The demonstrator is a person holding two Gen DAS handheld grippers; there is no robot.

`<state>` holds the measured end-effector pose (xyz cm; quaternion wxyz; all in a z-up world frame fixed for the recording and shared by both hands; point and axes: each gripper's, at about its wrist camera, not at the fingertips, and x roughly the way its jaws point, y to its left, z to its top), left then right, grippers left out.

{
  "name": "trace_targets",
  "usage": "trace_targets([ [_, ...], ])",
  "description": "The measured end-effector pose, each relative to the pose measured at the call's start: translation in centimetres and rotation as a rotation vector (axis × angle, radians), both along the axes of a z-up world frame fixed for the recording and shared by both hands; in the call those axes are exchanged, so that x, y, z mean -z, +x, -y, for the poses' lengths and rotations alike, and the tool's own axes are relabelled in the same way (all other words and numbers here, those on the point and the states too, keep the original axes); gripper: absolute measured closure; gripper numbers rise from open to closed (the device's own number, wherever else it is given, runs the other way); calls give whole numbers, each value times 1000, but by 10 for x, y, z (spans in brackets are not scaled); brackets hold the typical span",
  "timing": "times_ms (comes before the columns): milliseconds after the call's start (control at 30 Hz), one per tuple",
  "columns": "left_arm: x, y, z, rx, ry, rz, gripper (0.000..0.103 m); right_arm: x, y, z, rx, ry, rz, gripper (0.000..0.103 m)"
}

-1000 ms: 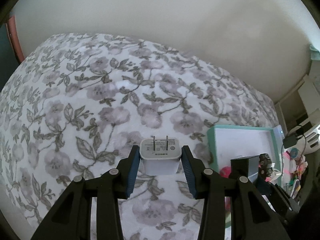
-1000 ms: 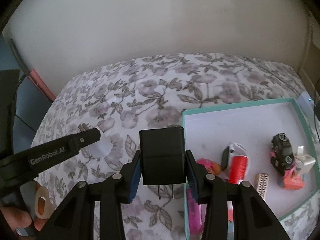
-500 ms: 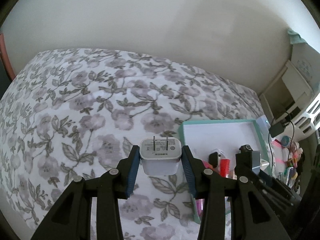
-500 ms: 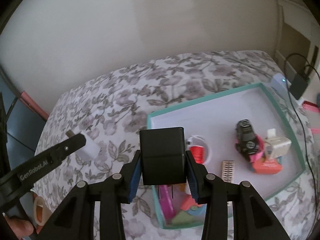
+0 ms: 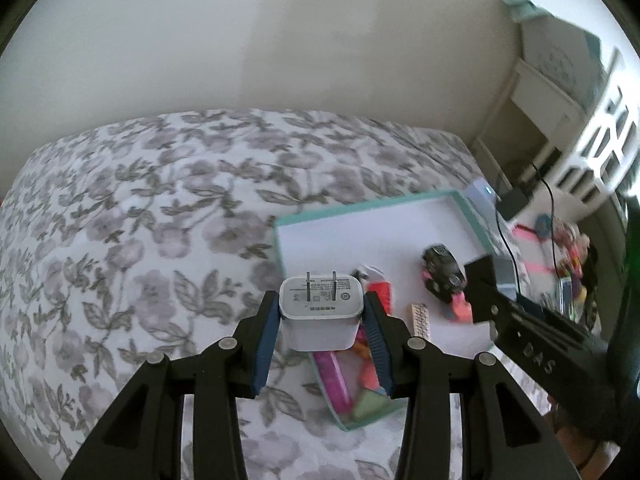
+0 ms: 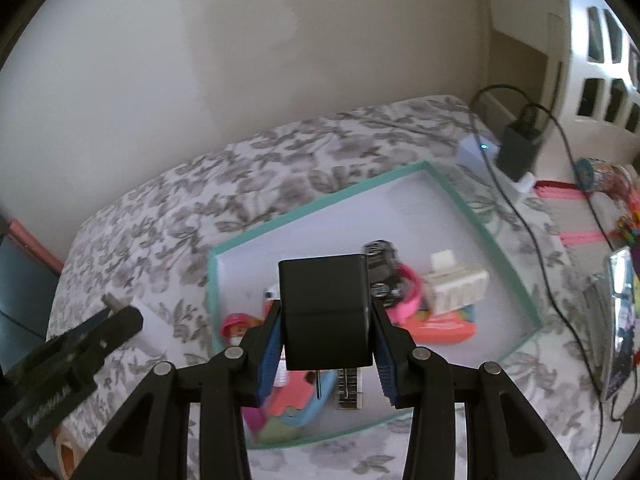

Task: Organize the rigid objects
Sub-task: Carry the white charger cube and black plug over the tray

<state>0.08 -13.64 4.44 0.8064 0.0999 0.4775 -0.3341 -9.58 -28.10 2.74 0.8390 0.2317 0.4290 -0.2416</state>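
With left tongs (image 5: 322, 312) clenching the white plastic charger (image 5: 320, 314) and right tongs (image 6: 325, 320) the black charger cube (image 6: 325, 310), lower both onto bare floor inside the teal-rimmed white cardboard box (image 6: 516, 276).

White charger (image 5: 321, 312), black charger (image 6: 325, 312), both held.

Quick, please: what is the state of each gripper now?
Left gripper: closed on the white charger.
Right gripper: closed on the black charger.

Both wrist views look steeply down from close above the teal-rimmed box (image 5: 362, 209) (image 6: 320, 202): left from its left, right directly over it.
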Motion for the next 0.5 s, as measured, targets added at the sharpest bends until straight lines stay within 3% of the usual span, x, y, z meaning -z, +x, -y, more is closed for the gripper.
trace_targets([
  [267,17,-34,32,114,27,-52,59,3,-15,15,43,9,-10,59],
  [500,34,-43,43,146,72,-82,59,15,-17,24,58,33,-51,59],
])
